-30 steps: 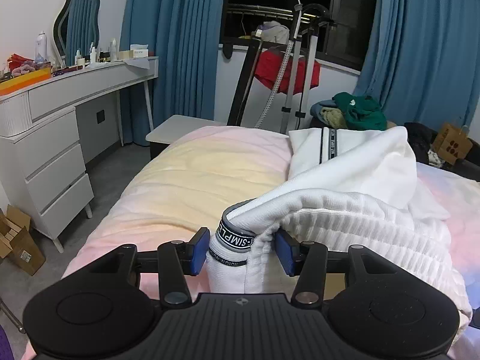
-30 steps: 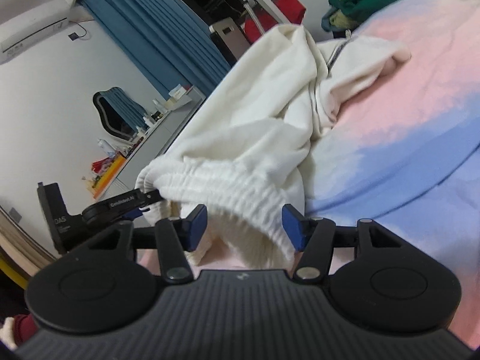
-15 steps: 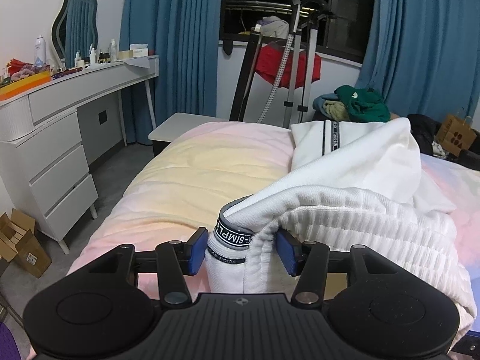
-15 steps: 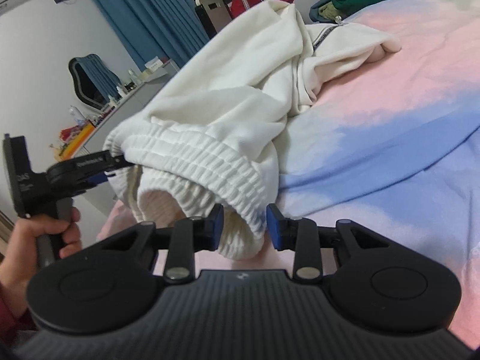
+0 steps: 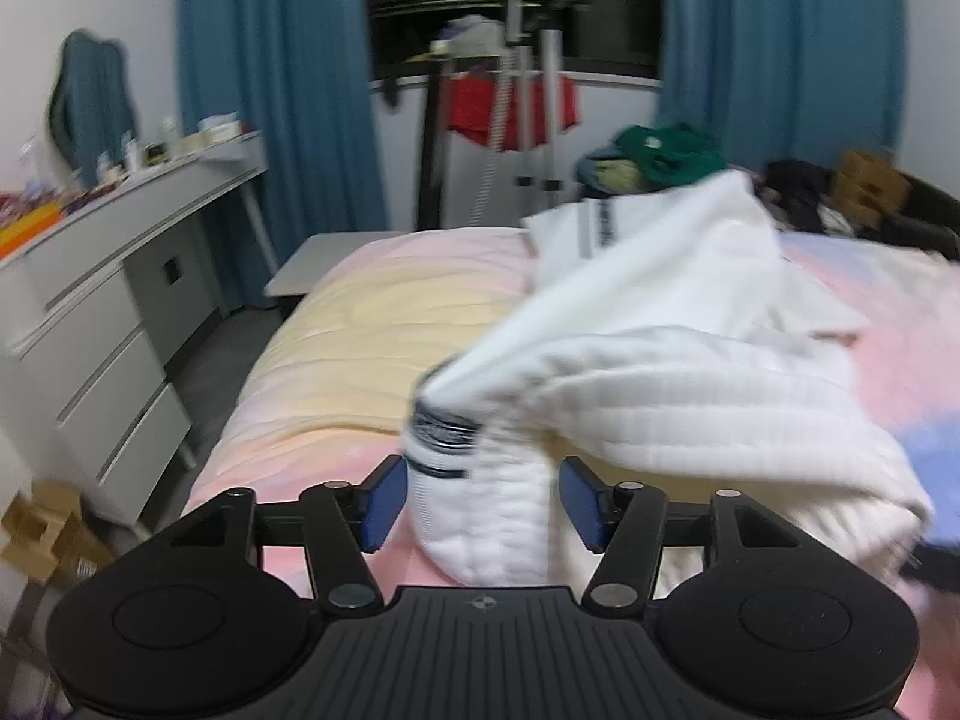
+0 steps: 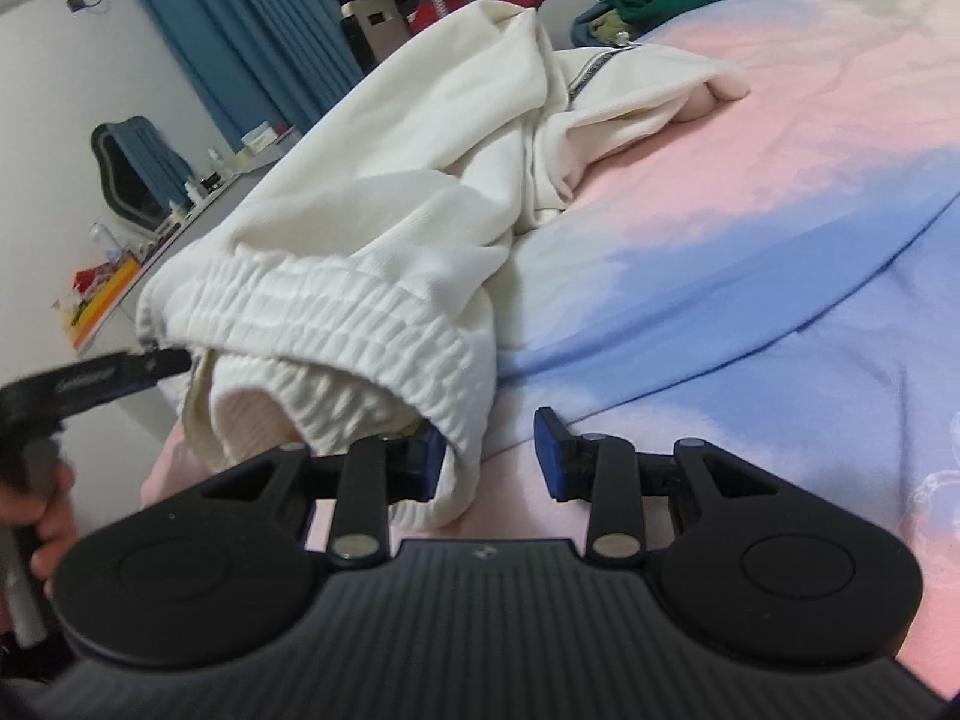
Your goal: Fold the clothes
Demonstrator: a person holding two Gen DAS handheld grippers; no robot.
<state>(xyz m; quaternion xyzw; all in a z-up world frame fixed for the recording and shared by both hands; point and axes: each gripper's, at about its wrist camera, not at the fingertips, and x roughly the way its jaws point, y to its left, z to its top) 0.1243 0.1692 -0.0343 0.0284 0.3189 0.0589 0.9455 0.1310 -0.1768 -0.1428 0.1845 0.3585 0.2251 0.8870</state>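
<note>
Trousers on bed, waistband held at near edge between two grippers.

Bed [image 6: 780,192] carries white trousers [image 6: 420,138], long axis running from the near waistband [image 6: 336,324] away to the far legs. Left gripper [image 5: 480,495] sits at the waistband's left end: jaws opening, pads clear of the cloth on both sides, cloth between them. Right gripper [image 6: 491,450] sits at the right end: jaws part spread, left pad against the band's corner, right pad clear, so no pinch is confirmed. Both grippers are about equally near; the garment lies ahead of both, toward the far side.
</note>
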